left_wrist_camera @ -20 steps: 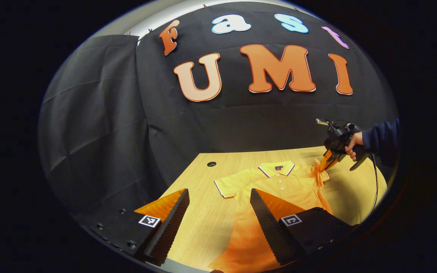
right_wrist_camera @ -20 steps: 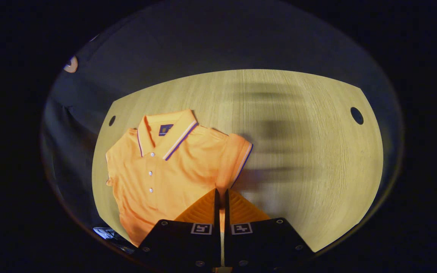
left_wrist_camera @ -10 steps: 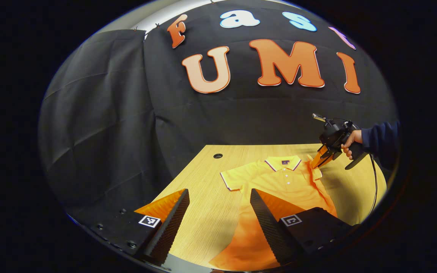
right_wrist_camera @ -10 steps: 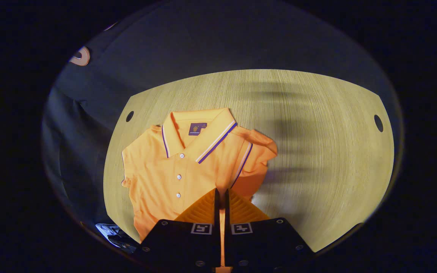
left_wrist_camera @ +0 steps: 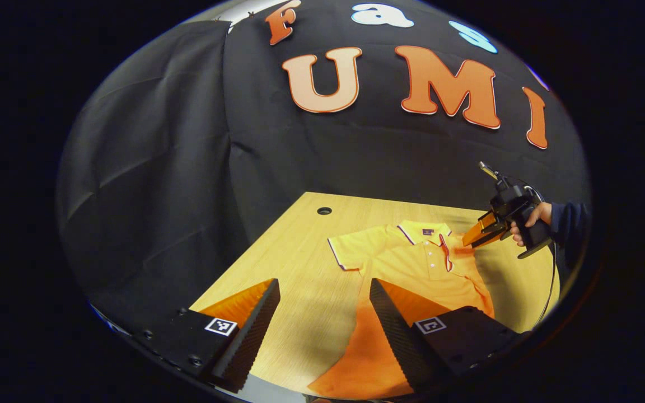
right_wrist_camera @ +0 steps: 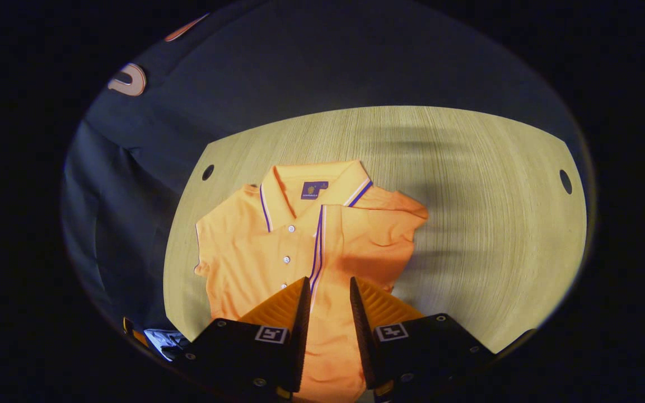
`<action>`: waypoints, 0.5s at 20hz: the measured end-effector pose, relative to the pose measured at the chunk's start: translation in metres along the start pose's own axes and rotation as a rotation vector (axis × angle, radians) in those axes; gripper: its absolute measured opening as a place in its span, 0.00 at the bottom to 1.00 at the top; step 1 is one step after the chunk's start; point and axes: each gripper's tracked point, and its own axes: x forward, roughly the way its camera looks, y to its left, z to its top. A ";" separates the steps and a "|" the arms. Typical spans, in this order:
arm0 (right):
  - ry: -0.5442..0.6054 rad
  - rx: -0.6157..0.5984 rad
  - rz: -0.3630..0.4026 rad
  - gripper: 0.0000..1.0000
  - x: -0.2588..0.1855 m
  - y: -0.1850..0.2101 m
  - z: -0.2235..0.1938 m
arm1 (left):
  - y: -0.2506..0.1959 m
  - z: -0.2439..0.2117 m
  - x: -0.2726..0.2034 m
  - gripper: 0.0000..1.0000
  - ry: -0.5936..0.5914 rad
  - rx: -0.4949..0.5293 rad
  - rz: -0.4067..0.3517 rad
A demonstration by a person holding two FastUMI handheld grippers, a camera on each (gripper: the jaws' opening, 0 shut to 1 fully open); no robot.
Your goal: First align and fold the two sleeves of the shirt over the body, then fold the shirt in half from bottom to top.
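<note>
- Plainly, the shirt (right_wrist_camera: 300,246) is a light, limp polo that lies flat on the bench (right_wrist_camera: 485,224), collar toward the bench's far edge and hem toward the near edge.
- One sleeve (right_wrist_camera: 367,235) lies folded over the body, its striped cuff running down beside the button placket; the other sleeve (left_wrist_camera: 350,254) lies spread out on the bench, toward the far corner with the cable hole (left_wrist_camera: 324,211).
- My judgement: the cloth will sag, crease and drag if pulled, so a pinch wants a doubled edge. The cuff hem of the spread sleeve looks the best hold, being stiffer than the body cloth.
- The collar looks the one firm part and should keep its shape; the buttons are small and hard, poor places to grip.
- The right gripper (right_wrist_camera: 327,291) hovers over the folded sleeve with its fingers parted and nothing pinched between them.
- The left gripper (left_wrist_camera: 323,305) hangs above the near edge by the hem, fingers wide apart and empty.
- A hand (left_wrist_camera: 529,221) in a dark sleeve holds the right gripper near the shirt's shoulder.
</note>
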 end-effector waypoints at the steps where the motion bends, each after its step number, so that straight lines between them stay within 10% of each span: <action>1: -0.025 0.018 0.000 0.44 -0.007 0.000 0.002 | -0.002 0.000 0.013 0.99 0.018 0.001 -0.024; 5: -0.124 0.083 -0.029 0.49 -0.029 0.000 0.000 | -0.011 0.002 0.054 1.00 0.098 -0.009 -0.141; 10: -0.200 0.154 -0.087 0.84 -0.055 0.001 -0.015 | -0.014 -0.002 0.102 0.98 0.268 -0.121 -0.241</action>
